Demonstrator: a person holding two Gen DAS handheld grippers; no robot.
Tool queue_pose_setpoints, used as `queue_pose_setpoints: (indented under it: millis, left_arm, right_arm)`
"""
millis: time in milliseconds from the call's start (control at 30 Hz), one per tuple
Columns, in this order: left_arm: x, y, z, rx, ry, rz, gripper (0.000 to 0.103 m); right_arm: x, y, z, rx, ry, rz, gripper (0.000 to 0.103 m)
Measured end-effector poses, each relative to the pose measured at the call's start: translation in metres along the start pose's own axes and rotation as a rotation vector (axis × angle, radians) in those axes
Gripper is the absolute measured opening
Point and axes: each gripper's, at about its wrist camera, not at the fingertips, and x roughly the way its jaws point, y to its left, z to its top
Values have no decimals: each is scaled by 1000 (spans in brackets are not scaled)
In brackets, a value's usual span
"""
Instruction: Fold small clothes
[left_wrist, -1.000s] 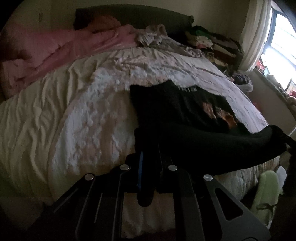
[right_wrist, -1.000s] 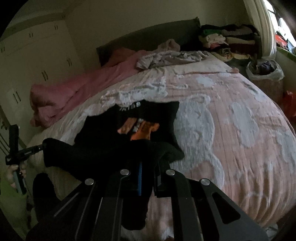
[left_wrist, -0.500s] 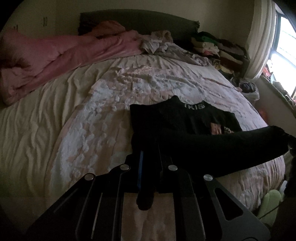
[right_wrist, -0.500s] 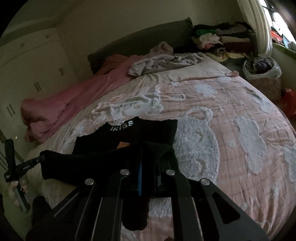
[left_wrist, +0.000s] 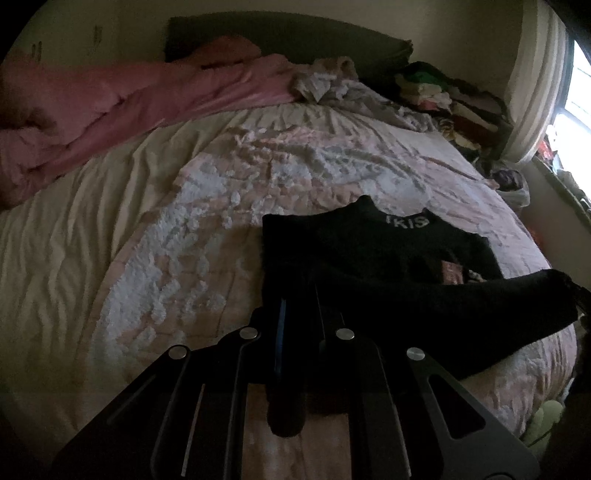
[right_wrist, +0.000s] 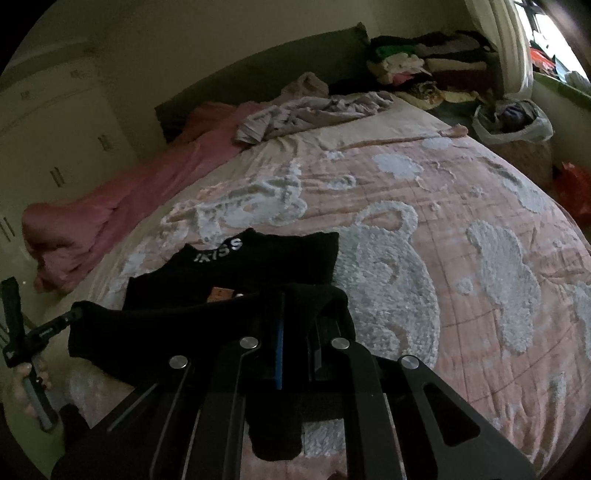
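Black shirt (left_wrist: 369, 251) hem stretches pinched in both jaws.

Bare quilt (right_wrist: 461, 229) right of shirt (right_wrist: 258, 266); pink duvet (left_wrist: 110, 99) beyond.

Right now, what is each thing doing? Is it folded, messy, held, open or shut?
Black shirt: top flat on the bed, bottom edge lifted and being folded over.
Left tool: shut on the shirt's edge.
Right tool: shut on the shirt's edge.
Pink blanket: bunched up.
Grey clothes: crumpled.
Clothes pile: stacked past the bed.
Bedspread: spread out, wrinkled.
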Motion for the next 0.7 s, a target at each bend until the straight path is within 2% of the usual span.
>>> queue_pose_setpoints:
  millis: [167,267,333,367,400,600,700]
  left_arm:
    - [22,2,-3,-9,18,25,5]
    - [36,6,-4,-22,37,40,6]
    - [43,8,-5,-29,43,50,8]
    - [44,10,-5,-37,44,53,10]
    - [45,11,-6,-44,42,53,13]
    - [23,13,-9,-58,-20,55,29]
    - [3,12,-10,-52,-67,57,30]
  right_arm:
    - [18,-4,-5,6,25,-35,8]
    - [28,-9,-8,24,38,-57,15]
    - [33,-12,-10,35,50,-67,29]
    - [33,-14,-11,42,46,-77,52]
    - [32,-15,-12,44,40,-84,60]
    - [12,-24,-17,76,-7,-82,68]
    - [-3,-24,-22,71,-29,-76,69]
